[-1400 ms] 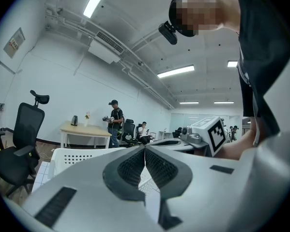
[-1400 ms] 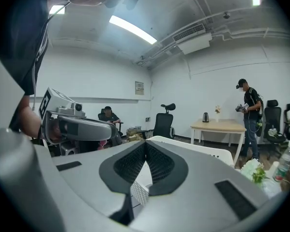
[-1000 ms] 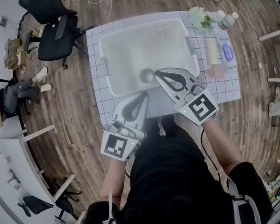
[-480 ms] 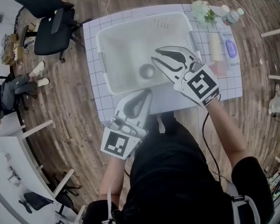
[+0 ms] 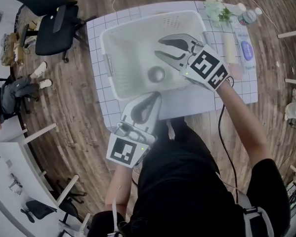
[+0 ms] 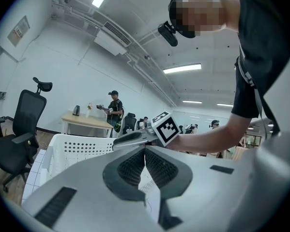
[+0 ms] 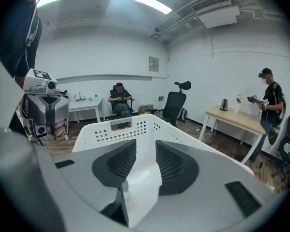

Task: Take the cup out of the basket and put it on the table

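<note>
A white plastic basket (image 5: pixel 119 43) stands on the white gridded table (image 5: pixel 207 98). A small grey cup (image 5: pixel 156 74) rests on the basket floor near its front wall. My right gripper (image 5: pixel 160 46) hovers over the basket's right half, above and just beyond the cup. Its jaws are opening, with nothing between them. In the right gripper view the basket (image 7: pixel 135 127) fills the gap of the right gripper (image 7: pixel 145 154), and a rounded grey edge shows low between the jaws. My left gripper (image 5: pixel 154 98) rests at the table's front edge, outside the basket, shut and empty.
Right of the basket lie a cream roll (image 5: pixel 227 50), a purple-labelled packet (image 5: pixel 246 50), a bottle (image 5: pixel 248 16) and a bunch of flowers (image 5: pixel 216 8). A black office chair (image 5: pixel 51 21) stands left of the table. People are in the room beyond.
My right gripper has moved farther over the basket, past the cup, and its jaws have parted from shut to a clear gap. The left gripper and cup stayed put.
</note>
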Tool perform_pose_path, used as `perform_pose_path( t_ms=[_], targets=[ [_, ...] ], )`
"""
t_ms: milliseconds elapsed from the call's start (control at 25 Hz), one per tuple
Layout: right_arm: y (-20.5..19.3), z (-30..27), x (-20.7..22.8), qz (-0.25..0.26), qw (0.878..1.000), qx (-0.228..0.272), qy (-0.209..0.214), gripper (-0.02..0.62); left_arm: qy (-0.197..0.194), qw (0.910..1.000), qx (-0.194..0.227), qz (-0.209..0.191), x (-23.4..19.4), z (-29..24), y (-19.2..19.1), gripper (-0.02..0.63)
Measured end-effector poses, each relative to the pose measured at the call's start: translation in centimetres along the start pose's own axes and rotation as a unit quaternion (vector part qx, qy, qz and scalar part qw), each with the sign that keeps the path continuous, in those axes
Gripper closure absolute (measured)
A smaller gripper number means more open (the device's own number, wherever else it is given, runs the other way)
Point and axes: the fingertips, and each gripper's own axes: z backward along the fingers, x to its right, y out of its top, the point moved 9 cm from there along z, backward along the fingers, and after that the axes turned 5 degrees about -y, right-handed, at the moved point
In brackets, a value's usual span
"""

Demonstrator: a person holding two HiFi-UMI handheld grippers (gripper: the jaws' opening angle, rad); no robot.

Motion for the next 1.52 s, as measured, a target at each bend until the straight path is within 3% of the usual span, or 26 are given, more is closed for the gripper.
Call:
perform_pose_path(
  t_ms=[120, 400, 880, 1160, 1520],
  targets=[
    [-0.6, -1.2, 0.4, 0.010, 0.999, -0.021, 0.021, 0.456, 0.005, 0.9997, -0.020, 0.013, -0.1, 0.0, -0.3, 0.595],
    [-2.4, -3.8, 0.5, 0.026, 0.995, -0.065, 0.075, 0.448, 0.002, 0.9997, -0.022, 0.013, -0.6, -0.4, -0.5, 0.595],
    [-6.0, -7.5, -1.8, 0.073, 0.976, -0.148, 0.144, 0.448, -0.003, 0.9995, -0.023, 0.023, -1.0, -0.6, -0.8, 0.595],
    [-7.4, -8.7, -2.9, 0.101, 0.965, -0.175, 0.169, 0.448, -0.002, 0.9992, -0.025, 0.032, -1.1, -0.3, -1.1, 0.595],
    [-8.6, -9.1, -3.5, 0.096, 0.962, -0.186, 0.178, 0.449, -0.002, 0.9992, -0.023, 0.034, -1.5, -0.2, -1.2, 0.595]
  ],
)
